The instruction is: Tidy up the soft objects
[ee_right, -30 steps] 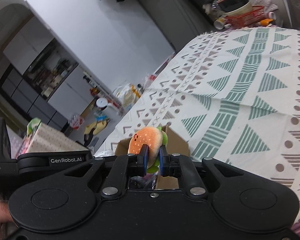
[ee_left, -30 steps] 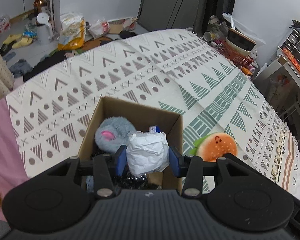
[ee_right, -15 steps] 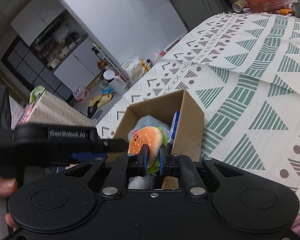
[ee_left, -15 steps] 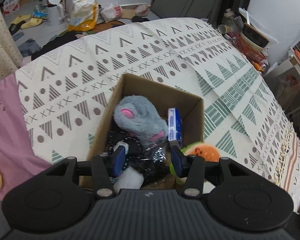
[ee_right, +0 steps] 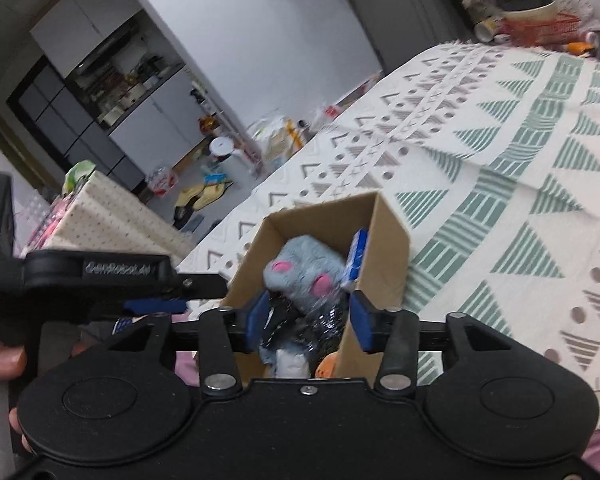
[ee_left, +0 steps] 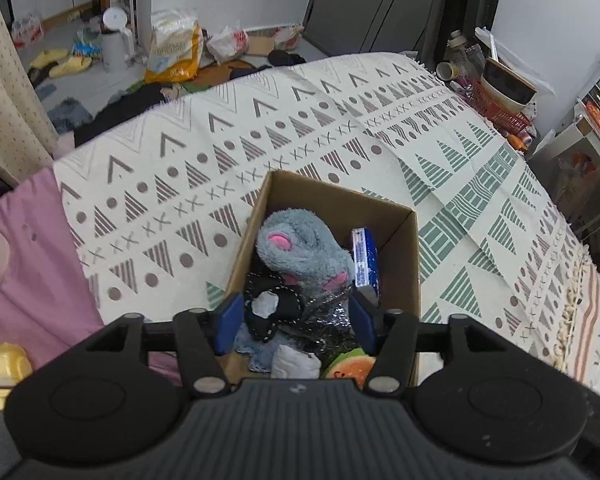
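Here, both tools hang with their jaws spread and nothing between them: the left tool (ee_left: 296, 322) at the bottom centre of the left wrist view, the right tool (ee_right: 311, 322) at the bottom centre of the right wrist view, each poised just above the near end of an open cardboard box (ee_left: 414, 264). The box sits on a bed spread (ee_left: 260, 136) printed with triangles, dots and crosses, which fills the middle of both frames. Inside, toward the far end, lies a grey plush mouse (ee_left: 302, 248) with pink ears; a blue-and-white packet (ee_left: 365, 262) stands against the right wall; dark dotted fabric (ee_left: 278, 300) and crinkled silver plastic fill the centre; a white wad (ee_left: 294, 364) and a burger plush (ee_left: 346, 366) rest at the near edge, lower centre of the frame. Judging by the bare spread around the box, the sorting looks nearly or wholly done, with no loose soft item in sight. The contents appear limp, light and heaped rather than neatly packed.
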{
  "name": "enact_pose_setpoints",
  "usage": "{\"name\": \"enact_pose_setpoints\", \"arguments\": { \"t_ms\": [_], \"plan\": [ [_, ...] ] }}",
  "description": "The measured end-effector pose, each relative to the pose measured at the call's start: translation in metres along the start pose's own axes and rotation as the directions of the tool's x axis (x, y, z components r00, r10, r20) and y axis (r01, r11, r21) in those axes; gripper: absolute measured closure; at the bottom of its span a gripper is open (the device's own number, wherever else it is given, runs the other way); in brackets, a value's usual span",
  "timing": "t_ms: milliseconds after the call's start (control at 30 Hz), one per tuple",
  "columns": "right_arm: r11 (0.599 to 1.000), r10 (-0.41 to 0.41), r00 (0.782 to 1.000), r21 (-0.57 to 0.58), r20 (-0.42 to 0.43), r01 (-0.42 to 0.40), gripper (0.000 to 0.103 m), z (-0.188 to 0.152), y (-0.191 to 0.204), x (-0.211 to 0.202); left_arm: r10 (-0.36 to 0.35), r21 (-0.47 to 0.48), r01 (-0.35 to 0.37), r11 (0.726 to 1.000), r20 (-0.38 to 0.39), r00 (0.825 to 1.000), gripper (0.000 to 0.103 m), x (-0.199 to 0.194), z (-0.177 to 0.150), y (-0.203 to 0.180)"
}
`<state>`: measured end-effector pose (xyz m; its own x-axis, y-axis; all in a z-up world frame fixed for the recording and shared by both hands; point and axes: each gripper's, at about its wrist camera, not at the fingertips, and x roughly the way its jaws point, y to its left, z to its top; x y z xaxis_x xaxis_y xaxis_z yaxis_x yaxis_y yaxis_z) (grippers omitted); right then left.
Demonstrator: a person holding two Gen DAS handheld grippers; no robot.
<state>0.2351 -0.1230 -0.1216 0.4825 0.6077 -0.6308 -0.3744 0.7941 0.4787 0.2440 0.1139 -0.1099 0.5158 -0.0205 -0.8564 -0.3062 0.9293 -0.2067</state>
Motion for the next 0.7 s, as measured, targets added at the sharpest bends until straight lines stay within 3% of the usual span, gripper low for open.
{"name": "enact_pose_setpoints", "arguments": {
  "t_ms": [133,400,533,700],
  "plan": [
    [0.998,-0.063,0.998,0.003,0.022,0.063,0.047,-0.003,0.002,-0.008,-0.002,0.024,0.001,1.0,0.027,1.0,0.028,-0.009,-0.002,0.001],
    [0.99,-0.143,0.987,0.032,0.075,0.141,0.027,-0.007,0.009,-0.025,-0.003,0.043,0.001,0.999,0.04,0.999,0.022,-0.026,-0.005,-0.001],
    [0.979,-0.203,0.974,0.043,0.097,0.2,0.006,-0.005,0.016,-0.037,-0.002,0.052,-0.001,0.999,0.058,0.998,0.018,-0.038,-0.009,-0.002],
    [0.961,-0.275,0.954,0.026,0.12,0.274,0.0,-0.002,0.026,-0.048,0.009,0.064,-0.013,0.998,0.061,0.998,0.013,-0.051,-0.014,-0.004]
  ]
}}
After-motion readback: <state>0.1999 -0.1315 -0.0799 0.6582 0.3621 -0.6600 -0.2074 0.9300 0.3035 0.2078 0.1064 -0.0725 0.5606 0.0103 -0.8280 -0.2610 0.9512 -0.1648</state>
